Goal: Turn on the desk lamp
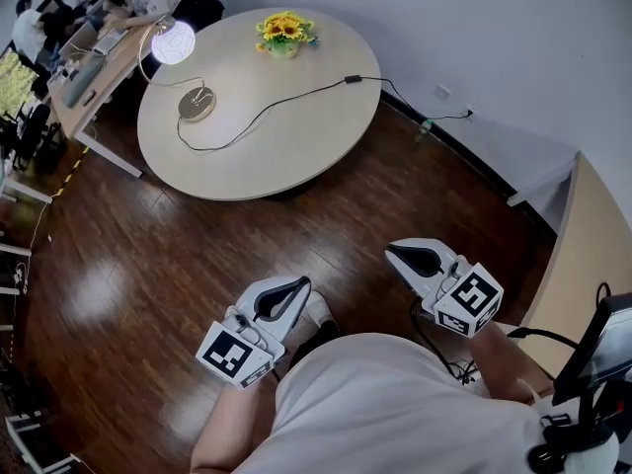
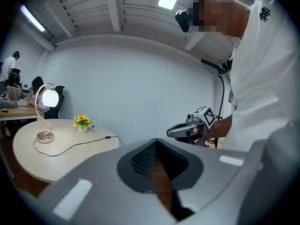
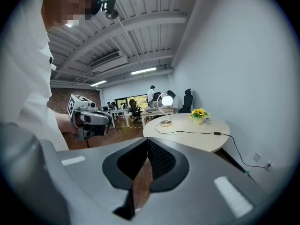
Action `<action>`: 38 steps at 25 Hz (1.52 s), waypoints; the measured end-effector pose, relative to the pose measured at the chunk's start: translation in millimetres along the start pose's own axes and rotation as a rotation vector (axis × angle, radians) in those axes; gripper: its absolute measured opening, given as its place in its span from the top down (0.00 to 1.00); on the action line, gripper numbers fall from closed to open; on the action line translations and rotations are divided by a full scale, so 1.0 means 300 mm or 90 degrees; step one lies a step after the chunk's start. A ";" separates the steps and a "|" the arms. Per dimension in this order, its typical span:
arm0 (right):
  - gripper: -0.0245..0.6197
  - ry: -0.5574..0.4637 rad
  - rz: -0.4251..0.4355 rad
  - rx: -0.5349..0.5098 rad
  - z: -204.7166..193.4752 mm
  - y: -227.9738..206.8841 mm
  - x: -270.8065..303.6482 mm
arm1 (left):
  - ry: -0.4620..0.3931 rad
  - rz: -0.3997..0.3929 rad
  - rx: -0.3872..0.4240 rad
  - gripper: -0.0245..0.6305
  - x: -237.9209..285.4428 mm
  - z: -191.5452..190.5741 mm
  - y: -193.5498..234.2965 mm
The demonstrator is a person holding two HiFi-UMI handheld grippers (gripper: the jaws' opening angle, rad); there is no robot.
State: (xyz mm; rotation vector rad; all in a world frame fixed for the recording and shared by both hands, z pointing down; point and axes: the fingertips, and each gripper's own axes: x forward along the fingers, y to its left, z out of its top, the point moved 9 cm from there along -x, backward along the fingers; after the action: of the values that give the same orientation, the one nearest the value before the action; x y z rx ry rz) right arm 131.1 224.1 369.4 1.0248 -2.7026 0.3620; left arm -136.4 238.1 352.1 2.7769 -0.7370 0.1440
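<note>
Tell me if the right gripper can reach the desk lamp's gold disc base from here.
Probably not: the right gripper hangs near the person's body, with dark wooden floor before the round beige table bearing the gold disc base. Nothing blocks the way.

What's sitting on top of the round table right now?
On the round table: the lit desk lamp, its black cord with inline switch, and yellow flowers. Their blooms cover most of the pot.

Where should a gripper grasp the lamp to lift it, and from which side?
Probably the thin curved stem, low above the base, coming in level from the near table edge. The globe looks too wide, the disc base too flat; the cord trails nearby.
</note>
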 end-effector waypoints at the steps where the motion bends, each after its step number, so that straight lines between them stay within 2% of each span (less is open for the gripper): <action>1: 0.96 -0.006 0.001 -0.002 -0.008 0.017 -0.052 | -0.001 0.001 0.002 0.93 0.007 -0.002 -0.047; 11: 0.95 -0.037 0.026 -0.023 -0.157 0.165 -0.525 | -0.017 0.030 -0.008 0.93 0.023 -0.098 -0.565; 17: 0.95 -0.057 0.034 -0.048 -0.184 0.253 -0.675 | -0.010 0.041 -0.008 0.93 -0.023 -0.150 -0.756; 28: 0.95 -0.072 0.047 -0.087 -0.171 0.314 -0.723 | -0.019 0.049 0.008 0.93 -0.052 -0.162 -0.849; 38: 0.95 -0.070 0.043 -0.083 -0.168 0.291 -0.740 | -0.013 0.046 0.009 0.93 -0.038 -0.162 -0.857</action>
State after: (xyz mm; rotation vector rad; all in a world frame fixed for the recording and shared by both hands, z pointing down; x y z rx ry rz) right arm 240.6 439.7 338.2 0.9446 -2.8215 0.1421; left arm -19.2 472.0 338.3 2.7704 -0.8457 0.1353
